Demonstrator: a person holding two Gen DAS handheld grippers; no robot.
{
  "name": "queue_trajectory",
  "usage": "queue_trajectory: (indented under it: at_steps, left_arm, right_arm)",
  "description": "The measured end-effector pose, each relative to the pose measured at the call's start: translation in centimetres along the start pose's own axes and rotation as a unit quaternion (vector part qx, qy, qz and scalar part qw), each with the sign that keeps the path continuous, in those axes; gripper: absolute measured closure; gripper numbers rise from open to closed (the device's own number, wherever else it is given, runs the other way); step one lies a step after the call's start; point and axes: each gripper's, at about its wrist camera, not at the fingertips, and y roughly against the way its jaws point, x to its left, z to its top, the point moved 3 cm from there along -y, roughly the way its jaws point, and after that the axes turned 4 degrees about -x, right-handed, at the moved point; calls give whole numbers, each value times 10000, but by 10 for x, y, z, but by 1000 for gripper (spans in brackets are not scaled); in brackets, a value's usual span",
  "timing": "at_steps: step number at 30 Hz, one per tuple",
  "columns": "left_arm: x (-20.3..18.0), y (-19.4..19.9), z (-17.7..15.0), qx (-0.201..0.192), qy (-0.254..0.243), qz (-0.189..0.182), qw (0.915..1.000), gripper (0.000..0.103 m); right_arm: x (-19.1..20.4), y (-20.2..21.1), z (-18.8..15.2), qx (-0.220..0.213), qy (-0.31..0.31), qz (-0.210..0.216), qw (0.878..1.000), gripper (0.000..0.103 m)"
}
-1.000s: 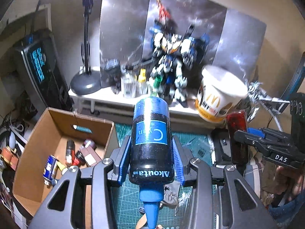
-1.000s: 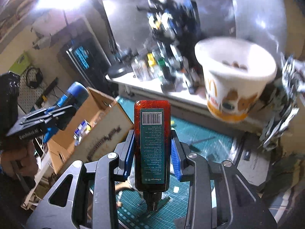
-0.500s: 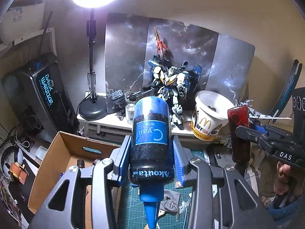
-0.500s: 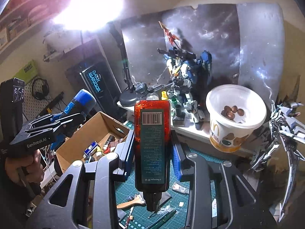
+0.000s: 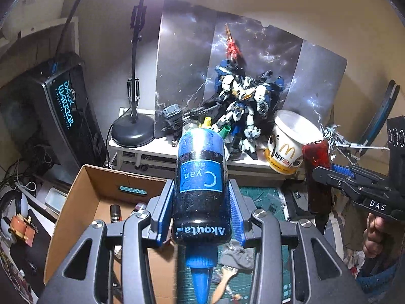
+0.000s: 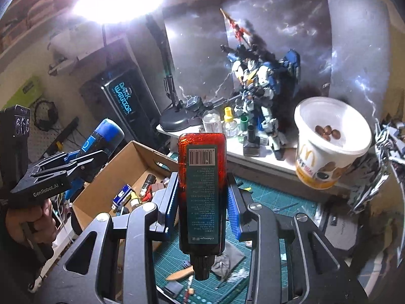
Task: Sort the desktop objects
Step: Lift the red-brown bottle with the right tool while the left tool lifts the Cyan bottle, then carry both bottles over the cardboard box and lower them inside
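Cardboard box [image 5: 83, 202] at left, already w/ small bottles inside, prob. the drop spot. Left gripper [image 5: 201, 217] clamped narrow on cyan ink bottle [image 5: 201, 177], nozzle down toward cam, held above box edge & cutting mat [image 5: 263, 197]. Right gripper [image 6: 201, 202] pinched tight on red bottle [image 6: 201, 177], cap down, over mat, right of box. Both likely box-bound.

A cardboard box [image 6: 121, 174] is set at the left of the desk [image 6: 273, 197], with small bottles [image 6: 131, 195] lying inside it. Behind it, a shelf [image 6: 255, 158] is placed; a lamp base [image 6: 174, 119] stands at its left, a model figure [image 6: 260, 88] in the middle, and a paper cup [image 6: 329, 141] at the right.
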Motion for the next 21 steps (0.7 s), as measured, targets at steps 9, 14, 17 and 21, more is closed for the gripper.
queue_trajectory:
  at_steps: [9, 14, 17, 21]
  left_arm:
    - [75, 0, -1, 192, -246, -274, 9991, 63]
    - [102, 5, -2, 265, -272, -211, 9991, 63]
    - [114, 7, -3, 309, -232, -123, 9992, 63]
    - [125, 9, -11, 368, -115, 64, 9992, 63]
  right_arm:
    - [57, -33, -10, 84, -326, -458, 9984, 71]
    - [88, -45, -14, 123, -444, -423, 9980, 71]
    - [100, -50, -16, 164, -428, -346, 9983, 71]
    - [108, -59, -18, 243, -355, -174, 9989, 71]
